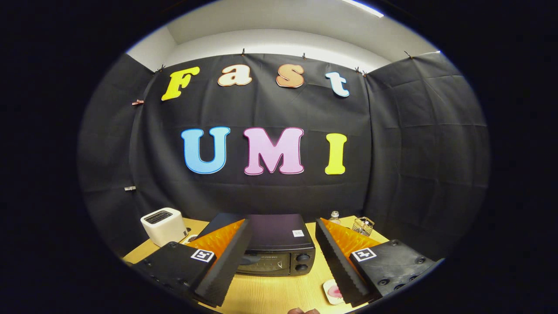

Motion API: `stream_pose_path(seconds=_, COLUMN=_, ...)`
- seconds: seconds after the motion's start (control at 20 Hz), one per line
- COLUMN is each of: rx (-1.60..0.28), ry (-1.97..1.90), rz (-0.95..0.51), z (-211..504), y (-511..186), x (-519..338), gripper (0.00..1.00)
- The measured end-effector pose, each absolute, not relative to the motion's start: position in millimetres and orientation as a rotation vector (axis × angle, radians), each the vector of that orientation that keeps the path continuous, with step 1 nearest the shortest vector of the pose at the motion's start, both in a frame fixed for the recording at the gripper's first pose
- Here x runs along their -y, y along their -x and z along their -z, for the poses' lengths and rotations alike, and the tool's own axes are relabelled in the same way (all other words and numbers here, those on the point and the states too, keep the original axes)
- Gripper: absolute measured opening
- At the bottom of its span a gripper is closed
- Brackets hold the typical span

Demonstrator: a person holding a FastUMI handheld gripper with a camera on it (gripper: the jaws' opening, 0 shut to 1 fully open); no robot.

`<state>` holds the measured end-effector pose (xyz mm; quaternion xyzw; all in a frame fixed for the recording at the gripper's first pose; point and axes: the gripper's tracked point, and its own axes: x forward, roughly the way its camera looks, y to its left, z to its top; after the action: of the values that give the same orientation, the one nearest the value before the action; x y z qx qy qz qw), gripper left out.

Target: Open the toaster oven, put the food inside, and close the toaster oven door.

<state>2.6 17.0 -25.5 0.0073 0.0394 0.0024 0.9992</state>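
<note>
Lower centre of the frame: the gripper [282,257] hung above a pale wood-grain table [274,294], its two ridged, wedge-shaped fingers [226,261] spread wide and holding nothing. Between them sat the toaster oven [274,248], a dark boxy metal case (door closed, two round knobs at its right). Beside the right finger lay the food [333,291], a pinkish piece on a small square plate. At lower left stood a white, rounded toaster [163,224]; a wire basket [362,226] sat lower right.

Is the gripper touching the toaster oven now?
Apart. The gripper view shows the gripper open, its fingers short of the toaster oven, bare table between.
</note>
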Motion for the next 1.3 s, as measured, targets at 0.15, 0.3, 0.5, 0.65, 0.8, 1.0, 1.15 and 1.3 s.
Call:
stream_pose_path(seconds=0.15, rx=-0.109, ry=-0.024, rz=-0.014, z=33, y=-8, x=-23, gripper=0.97)
stream_pose_path(seconds=0.3, rx=-0.148, ry=-0.031, rz=-0.004, z=46, y=-19, x=-25, gripper=0.98)
stream_pose_path(seconds=0.5, rx=-0.210, ry=-0.047, rz=0.010, z=72, y=-41, x=-37, gripper=0.98)
stream_pose_path(seconds=0.65, rx=-0.257, ry=-0.035, rz=0.005, z=95, y=-58, x=-56, gripper=0.98)
stream_pose_path(seconds=0.8, rx=-0.298, ry=-0.026, rz=-0.007, z=120, y=-73, x=-74, gripper=0.98)
stream_pose_path(seconds=1.0, rx=-0.332, ry=0.009, rz=-0.028, z=153, y=-93, x=-97, gripper=0.98)
stream_pose_path(seconds=1.15, rx=-0.374, ry=0.023, rz=-0.042, z=181, y=-105, x=-108, gripper=0.98)
stream_pose_path(seconds=1.3, rx=-0.420, ry=0.037, rz=-0.072, z=205, y=-110, x=-121, gripper=0.98)
